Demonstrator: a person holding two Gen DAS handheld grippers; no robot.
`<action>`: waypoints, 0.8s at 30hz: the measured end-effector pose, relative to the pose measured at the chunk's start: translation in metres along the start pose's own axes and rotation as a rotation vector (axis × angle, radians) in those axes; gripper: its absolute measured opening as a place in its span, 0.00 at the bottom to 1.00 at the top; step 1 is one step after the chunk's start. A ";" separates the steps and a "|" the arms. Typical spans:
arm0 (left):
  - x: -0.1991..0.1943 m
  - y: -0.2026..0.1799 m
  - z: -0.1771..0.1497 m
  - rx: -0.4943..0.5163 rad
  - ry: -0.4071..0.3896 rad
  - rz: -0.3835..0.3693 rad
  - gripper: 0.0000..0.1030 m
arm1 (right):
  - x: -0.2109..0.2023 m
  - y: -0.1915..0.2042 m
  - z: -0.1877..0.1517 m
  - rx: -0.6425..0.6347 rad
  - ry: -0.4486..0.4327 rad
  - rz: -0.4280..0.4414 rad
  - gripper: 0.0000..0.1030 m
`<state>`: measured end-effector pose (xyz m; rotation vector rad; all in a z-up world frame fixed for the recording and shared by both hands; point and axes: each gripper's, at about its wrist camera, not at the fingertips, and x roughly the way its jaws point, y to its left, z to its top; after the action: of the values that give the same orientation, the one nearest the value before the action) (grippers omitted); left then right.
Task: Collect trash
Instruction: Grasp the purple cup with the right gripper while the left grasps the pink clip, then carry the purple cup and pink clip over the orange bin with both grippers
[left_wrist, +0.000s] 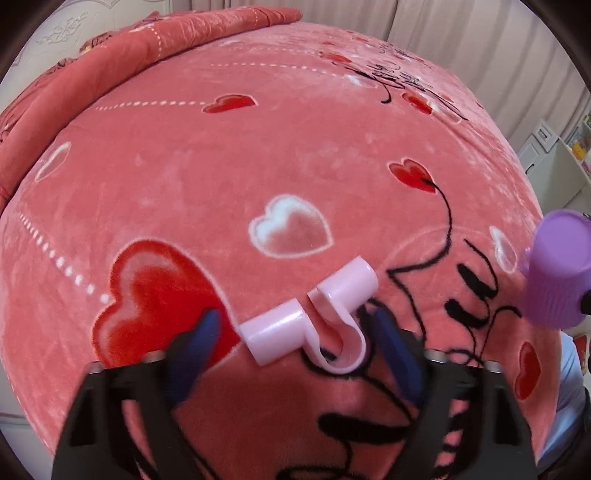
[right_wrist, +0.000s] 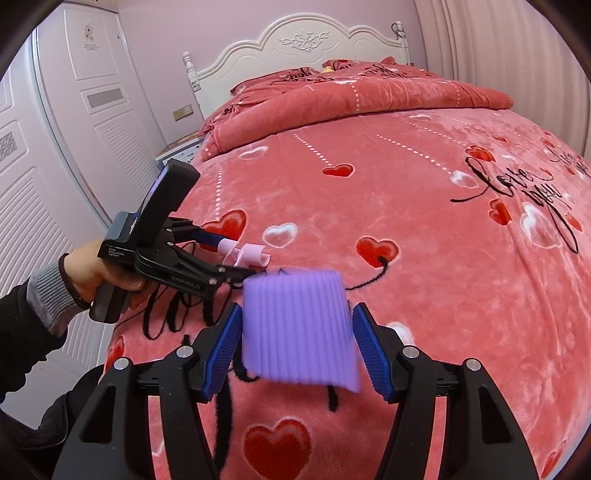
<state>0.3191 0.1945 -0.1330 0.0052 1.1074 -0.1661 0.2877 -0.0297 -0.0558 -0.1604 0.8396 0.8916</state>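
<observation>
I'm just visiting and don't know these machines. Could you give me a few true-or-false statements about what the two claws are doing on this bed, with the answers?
1. The right claw holds a purple ribbed cup. True.
2. The pink plastic clip lies on the floor. False: it lies on the red heart-patterned blanket.
3. The left claw already clamps the clip. False: the clip sits between its blue fingers, which do not yet press on it.
4. A white headboard stands at the far end of the bed. True.
5. The purple cup is full of water. False: no water shows; the cup hangs above the blanket.
</observation>
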 end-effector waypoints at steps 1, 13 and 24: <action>0.000 0.001 0.001 -0.003 -0.001 0.005 0.66 | 0.001 -0.001 -0.001 0.003 0.002 0.000 0.57; -0.008 -0.005 -0.007 0.014 -0.005 -0.023 0.57 | 0.009 -0.013 -0.013 0.025 0.045 0.004 0.30; -0.019 -0.027 -0.018 0.021 -0.016 -0.056 0.57 | -0.021 -0.024 -0.040 0.080 0.056 -0.001 0.46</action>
<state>0.2913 0.1723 -0.1219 -0.0087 1.0905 -0.2273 0.2756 -0.0758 -0.0730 -0.1168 0.9259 0.8539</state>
